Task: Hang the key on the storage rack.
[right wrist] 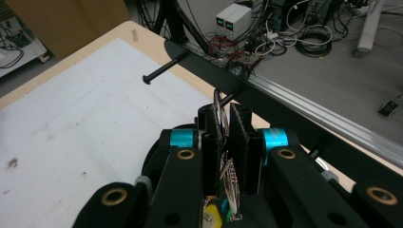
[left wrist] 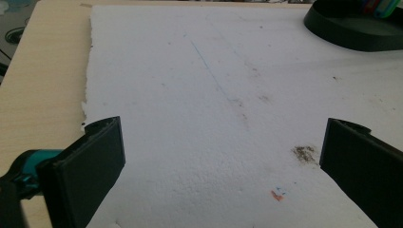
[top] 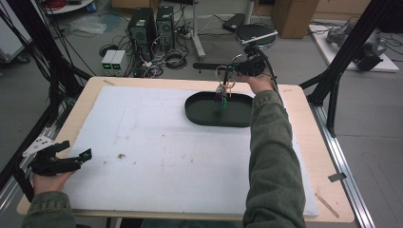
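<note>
two tongs: right (top: 227, 71) clamped on key bunch (top: 223, 90) hanging straight down over tray (top: 199, 114), left (top: 76, 152) wide open.

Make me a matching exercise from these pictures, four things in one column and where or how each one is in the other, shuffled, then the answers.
Things:
1. left gripper
2. right gripper
3. key bunch
4. black tray

States:
A. lies on the white foam sheet at the far side of the table
B. hangs above the tray
C. fingers wide apart, nothing between them, at the near left corner
D. fingers closed on a key ring, raised over the far side

Pairs: 1-C, 2-D, 3-B, 4-A
</note>
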